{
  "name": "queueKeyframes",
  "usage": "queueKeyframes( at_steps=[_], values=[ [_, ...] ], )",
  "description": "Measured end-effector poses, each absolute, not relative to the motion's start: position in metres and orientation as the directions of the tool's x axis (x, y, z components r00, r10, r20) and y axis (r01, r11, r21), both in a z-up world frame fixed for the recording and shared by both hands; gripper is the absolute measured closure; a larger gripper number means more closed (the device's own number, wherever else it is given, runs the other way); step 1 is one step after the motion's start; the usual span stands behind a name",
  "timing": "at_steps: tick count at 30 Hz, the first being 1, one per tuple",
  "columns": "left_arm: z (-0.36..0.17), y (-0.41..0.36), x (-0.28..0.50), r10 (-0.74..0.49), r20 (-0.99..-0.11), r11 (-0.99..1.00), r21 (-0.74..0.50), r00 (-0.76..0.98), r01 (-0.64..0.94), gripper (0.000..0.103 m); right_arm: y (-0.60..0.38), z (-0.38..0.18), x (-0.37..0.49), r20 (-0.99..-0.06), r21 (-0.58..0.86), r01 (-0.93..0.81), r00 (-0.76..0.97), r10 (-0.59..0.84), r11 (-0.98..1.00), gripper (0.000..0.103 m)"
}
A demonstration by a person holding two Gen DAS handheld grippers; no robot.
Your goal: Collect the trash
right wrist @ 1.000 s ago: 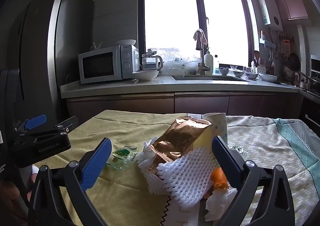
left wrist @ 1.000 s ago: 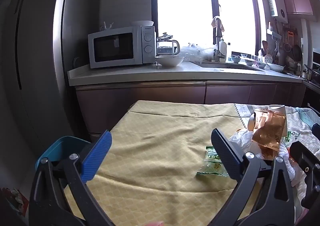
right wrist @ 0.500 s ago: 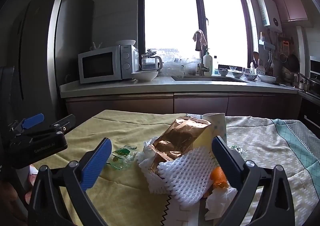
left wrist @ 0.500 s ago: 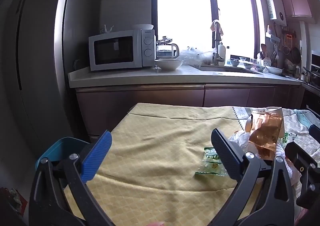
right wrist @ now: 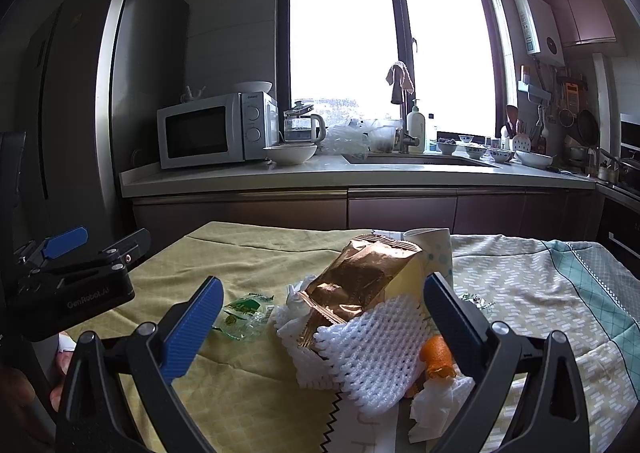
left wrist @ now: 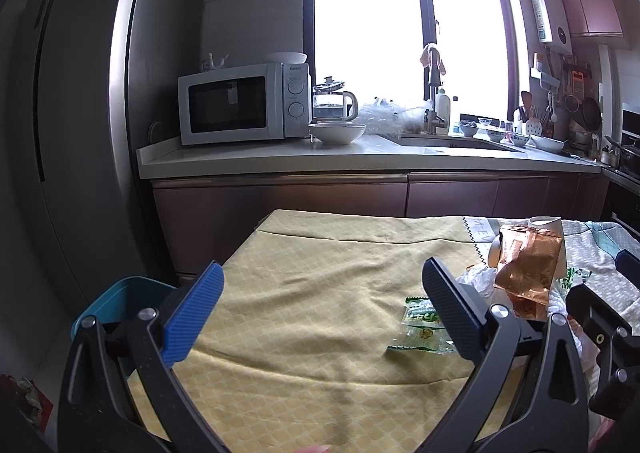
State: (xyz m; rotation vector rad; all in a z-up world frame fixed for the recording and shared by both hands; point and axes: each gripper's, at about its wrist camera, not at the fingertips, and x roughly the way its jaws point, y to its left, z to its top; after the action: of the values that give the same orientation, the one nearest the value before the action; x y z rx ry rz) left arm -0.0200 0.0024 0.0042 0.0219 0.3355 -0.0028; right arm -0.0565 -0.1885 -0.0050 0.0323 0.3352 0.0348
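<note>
Hardly any movement since a second ago: in the left wrist view the trash pile has slid a touch rightward, nothing more. The left gripper [left wrist: 322, 311] hangs over the yellow tablecloth [left wrist: 312, 293], jaws spread wide and holding nothing, with the green wrapper [left wrist: 422, 327] lying flat just beside its right finger. The right gripper [right wrist: 322, 319] is spread wide too, hovering over the pile: copper foil bag [right wrist: 360, 285] leaning on white foam netting [right wrist: 368, 353], orange peel [right wrist: 436, 357] and crumpled tissue [right wrist: 436, 409] alongside (paper cup [right wrist: 430, 249] upright behind). A blue bin [left wrist: 120, 301] sits off the table's left edge.

Home kitchen, microwave [left wrist: 244, 105], sink [left wrist: 456, 141] (dishes alongside)
</note>
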Motion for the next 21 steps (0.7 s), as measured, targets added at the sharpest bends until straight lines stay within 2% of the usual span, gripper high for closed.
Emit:
queueKeyframes(
  at_steps=[21],
  values=[
    [0.0021,0.0024,-0.0227,0.003,-0.329,1.0,0.018,0.944,0.003,0.005,-0.1871,-0.0046,-0.0555,-0.329,0.04,-0.042,0.943,0.053,0.998,0.006]
  ],
)
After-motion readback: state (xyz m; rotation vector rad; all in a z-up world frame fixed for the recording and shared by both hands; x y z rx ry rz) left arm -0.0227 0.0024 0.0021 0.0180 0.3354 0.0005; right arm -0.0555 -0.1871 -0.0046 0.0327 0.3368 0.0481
